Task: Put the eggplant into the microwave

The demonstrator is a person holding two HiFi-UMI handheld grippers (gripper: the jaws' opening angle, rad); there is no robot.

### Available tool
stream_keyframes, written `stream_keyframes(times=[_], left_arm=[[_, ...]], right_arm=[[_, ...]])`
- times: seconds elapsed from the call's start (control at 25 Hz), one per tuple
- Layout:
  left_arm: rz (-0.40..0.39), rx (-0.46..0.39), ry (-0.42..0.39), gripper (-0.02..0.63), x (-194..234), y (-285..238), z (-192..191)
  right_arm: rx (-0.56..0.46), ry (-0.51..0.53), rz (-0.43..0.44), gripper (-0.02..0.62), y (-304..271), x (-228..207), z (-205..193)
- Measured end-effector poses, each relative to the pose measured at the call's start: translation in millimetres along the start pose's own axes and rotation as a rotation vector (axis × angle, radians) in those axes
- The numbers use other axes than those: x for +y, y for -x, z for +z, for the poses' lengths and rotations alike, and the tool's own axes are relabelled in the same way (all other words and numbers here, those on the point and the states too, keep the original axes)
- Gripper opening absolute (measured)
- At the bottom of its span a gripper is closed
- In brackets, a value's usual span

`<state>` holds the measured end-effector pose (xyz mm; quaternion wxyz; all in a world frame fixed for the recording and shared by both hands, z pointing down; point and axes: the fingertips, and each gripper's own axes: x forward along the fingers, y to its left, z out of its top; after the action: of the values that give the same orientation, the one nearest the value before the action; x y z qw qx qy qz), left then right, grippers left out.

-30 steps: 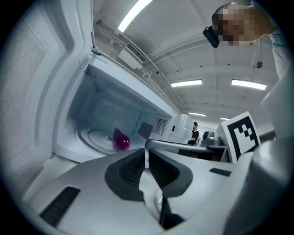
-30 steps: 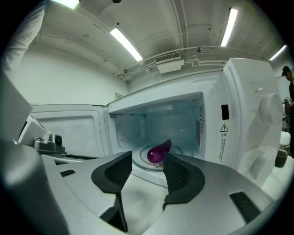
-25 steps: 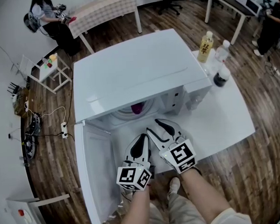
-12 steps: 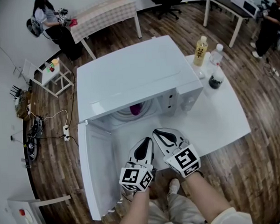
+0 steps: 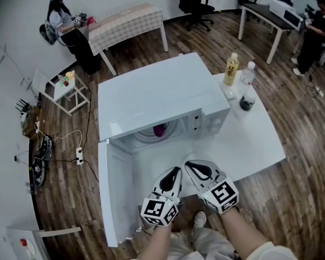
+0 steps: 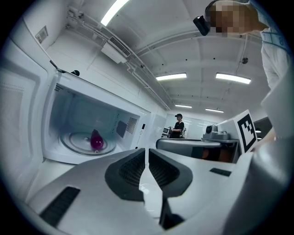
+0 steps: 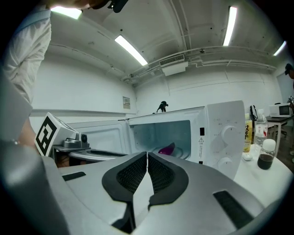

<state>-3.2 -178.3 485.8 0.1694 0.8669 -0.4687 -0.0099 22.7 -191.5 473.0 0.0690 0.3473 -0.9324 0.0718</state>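
Observation:
The purple eggplant (image 5: 159, 130) lies on the glass turntable (image 6: 76, 146) inside the white microwave (image 5: 160, 91), whose door (image 5: 116, 197) hangs open to the left. The left gripper view shows the eggplant (image 6: 96, 141) upright on the plate; the right gripper view shows the eggplant (image 7: 166, 149) through the opening. Both grippers hang in front of the microwave's mouth, outside the cavity and apart from the eggplant. My left gripper (image 5: 175, 174) is shut and holds nothing, its pads (image 6: 133, 167) together. My right gripper (image 5: 190, 166) is likewise shut and bare, pads (image 7: 158, 172) meeting.
The microwave stands on a white table (image 5: 250, 144). To its right stand a yellow bottle (image 5: 232, 68), a clear bottle (image 5: 248, 72) and a dark-filled bottle (image 5: 247, 100). A small white side table (image 5: 62, 86) and cables lie on the wooden floor at left.
Both grippers have drawn back from the microwave's opening toward me. The eggplant stays on the turntable.

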Motion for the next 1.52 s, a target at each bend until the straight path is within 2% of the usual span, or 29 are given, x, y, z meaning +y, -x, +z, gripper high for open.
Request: stream_keyframes(times=[0.48, 0.92, 1.16, 1.52], left_arm=[[-0.109, -0.021, -0.056, 0.026, -49.7, 30.6, 26.0], [-0.189, -0.087, -0.068, 0.026, -82.7, 66.2, 72.6], [-0.257, -0.072, -0.141, 0.026, -110.0, 78.1, 73.8], [-0.288, -0.088, -0.170, 0.026, -125.4, 93.9, 84.5]], right_arm=[[-0.038, 0.008, 0.022, 0.037, 57.4, 18.5, 28.2], [-0.070, -0.003, 0.063, 0.037, 99.7, 41.5, 62.3], [-0.088, -0.009, 0.101, 0.037, 120.1, 58.7, 74.8], [-0.108, 0.018, 0.112, 0.037, 129.3, 64.5, 95.7]])
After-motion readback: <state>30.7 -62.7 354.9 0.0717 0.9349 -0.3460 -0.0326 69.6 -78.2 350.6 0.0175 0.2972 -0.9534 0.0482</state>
